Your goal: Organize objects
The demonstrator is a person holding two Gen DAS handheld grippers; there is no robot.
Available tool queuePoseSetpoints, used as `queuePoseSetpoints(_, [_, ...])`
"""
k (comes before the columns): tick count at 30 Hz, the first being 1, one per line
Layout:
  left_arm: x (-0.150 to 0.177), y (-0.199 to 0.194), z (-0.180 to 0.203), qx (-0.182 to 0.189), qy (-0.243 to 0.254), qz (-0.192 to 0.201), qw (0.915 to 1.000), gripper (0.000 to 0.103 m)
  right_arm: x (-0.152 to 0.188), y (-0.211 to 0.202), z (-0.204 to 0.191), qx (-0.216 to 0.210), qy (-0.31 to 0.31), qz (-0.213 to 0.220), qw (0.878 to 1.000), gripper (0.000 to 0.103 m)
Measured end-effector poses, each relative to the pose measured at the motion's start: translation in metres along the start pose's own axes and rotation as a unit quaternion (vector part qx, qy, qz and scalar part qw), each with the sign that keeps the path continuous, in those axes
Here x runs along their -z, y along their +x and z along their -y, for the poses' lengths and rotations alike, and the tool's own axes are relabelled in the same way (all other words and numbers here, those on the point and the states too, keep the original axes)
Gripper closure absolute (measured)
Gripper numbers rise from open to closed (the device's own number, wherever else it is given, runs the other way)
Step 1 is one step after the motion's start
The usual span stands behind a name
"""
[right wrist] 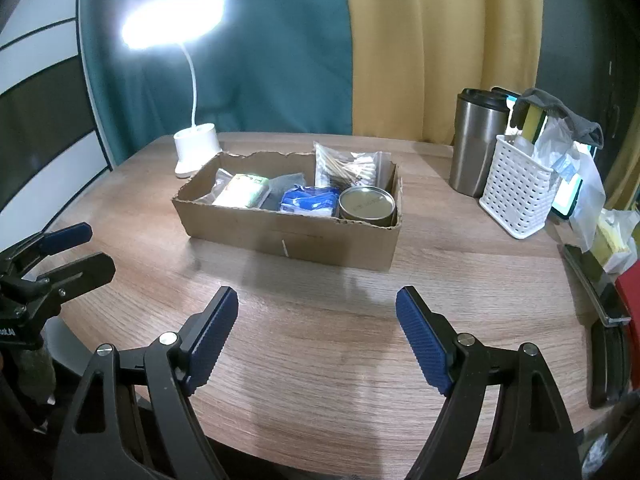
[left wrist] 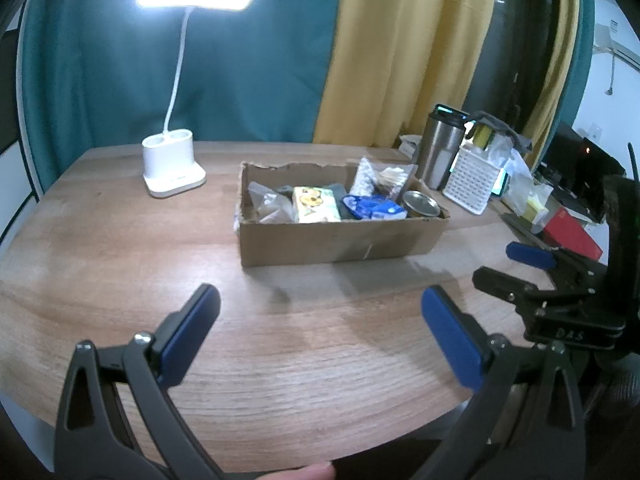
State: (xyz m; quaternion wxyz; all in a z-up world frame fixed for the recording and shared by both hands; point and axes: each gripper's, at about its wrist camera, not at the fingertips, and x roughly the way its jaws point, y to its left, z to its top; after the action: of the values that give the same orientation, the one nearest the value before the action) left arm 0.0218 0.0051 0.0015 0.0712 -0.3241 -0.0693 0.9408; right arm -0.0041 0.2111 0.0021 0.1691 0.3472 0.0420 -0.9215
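A low cardboard box (left wrist: 340, 240) (right wrist: 292, 236) sits mid-table. In it lie a clear bag (left wrist: 268, 204), a yellow-green carton (left wrist: 316, 204) (right wrist: 242, 196), a blue packet (left wrist: 374, 208) (right wrist: 306, 200), a round metal tin (left wrist: 422, 205) (right wrist: 367, 203) and a bag of cotton swabs (left wrist: 384, 180) (right wrist: 346, 170). My left gripper (left wrist: 320, 332) is open and empty, over bare table in front of the box. My right gripper (right wrist: 318, 332) is open and empty too, also short of the box; it shows at the right edge of the left wrist view (left wrist: 508, 264).
A lit white desk lamp (left wrist: 172, 172) (right wrist: 196, 152) stands behind the box to the left. A steel tumbler (left wrist: 440, 148) (right wrist: 476, 144), a white perforated basket (left wrist: 474, 184) (right wrist: 520, 196) with a sponge and bags, and a red box (left wrist: 572, 236) crowd the right side. Curtains hang behind the wooden table (right wrist: 320, 360).
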Motion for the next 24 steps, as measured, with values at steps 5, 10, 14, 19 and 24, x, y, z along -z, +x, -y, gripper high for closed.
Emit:
queuePoseSetpoints(5, [0.0007,0.0010,-0.0015,-0.001,-0.002,-0.002,1.0000,0.001,-0.0003,0.0016,-0.0008,0.000,0.002,-0.002,1.000,0.019])
queuePoseSetpoints(10, [0.0006,0.0019,-0.0021,-0.002,-0.004,-0.003,1.0000,0.001,0.0009,0.0036,-0.0006,0.000,0.004,-0.005,1.000,0.019])
queuePoseSetpoints(14, [0.0007,0.0016,-0.0030,-0.002,-0.005,-0.003,1.0000,0.001,0.0008,0.0032,-0.0009,0.000,0.004,-0.005,1.000,0.019])
queuePoseSetpoints(19, [0.0007,0.0017,-0.0032,-0.001,-0.006,-0.002,1.0000,0.001,0.0002,0.0031,-0.0014,0.000,0.003,-0.005,1.000,0.019])
queuePoseSetpoints(24, [-0.0001,0.0009,-0.0039,-0.001,-0.008,-0.002,1.0000,0.001,-0.0006,0.0033,-0.0017,0.000,0.004,-0.005,1.000,0.019])
